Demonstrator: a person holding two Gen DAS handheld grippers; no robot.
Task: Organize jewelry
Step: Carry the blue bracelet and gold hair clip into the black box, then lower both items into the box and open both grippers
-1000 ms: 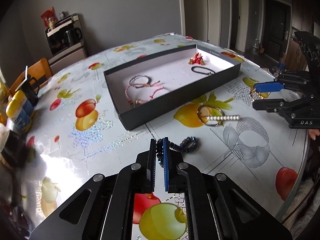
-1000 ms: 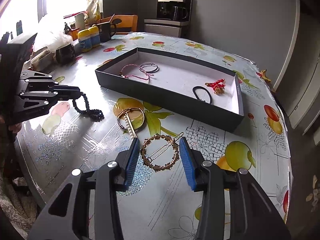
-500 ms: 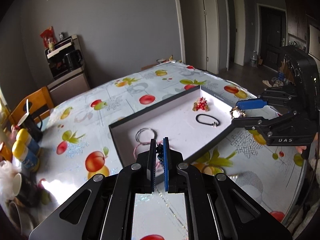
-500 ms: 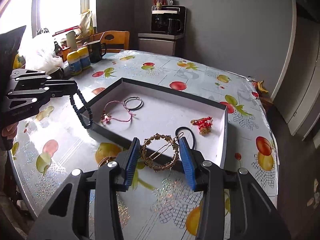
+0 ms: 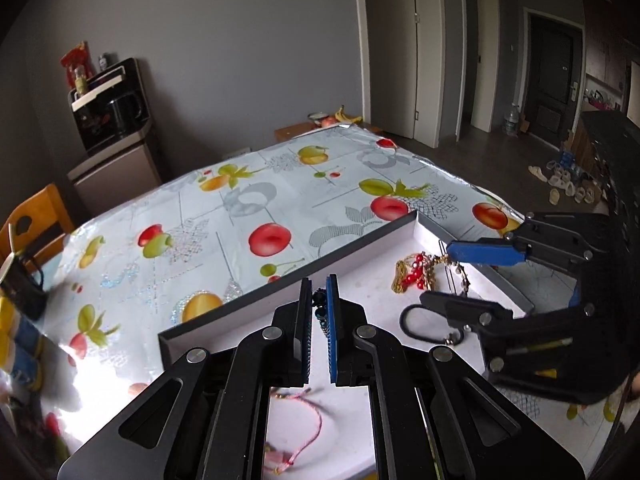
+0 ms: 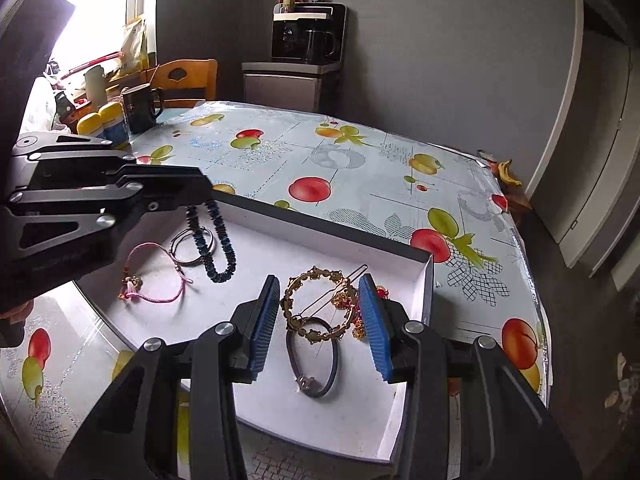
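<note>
You have a dark grey box (image 6: 428,280) with a white inside, on a pale blue tablecloth (image 6: 360,168) printed with red, yellow and green fruit. Your black grippers carry blue pads (image 6: 374,328). 1 beaded strand (image 6: 218,240) is dark blue, 1 ring clip (image 6: 316,308) gold, 1 cord bracelet (image 6: 160,276) pink, 1 hair tie (image 6: 320,360) black.

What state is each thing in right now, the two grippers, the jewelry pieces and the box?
Left gripper: shut on the dark blue beaded bracelet, which dangles over the box.
Right gripper: shut on the round gold hair clip, held above the box.
Shallow black box with white floor: open, no lid.
Pink cord bracelet: lying in the box.
Black hair tie: lying in the box.
Red-and-gold beaded ornament: lying in the box.
</note>
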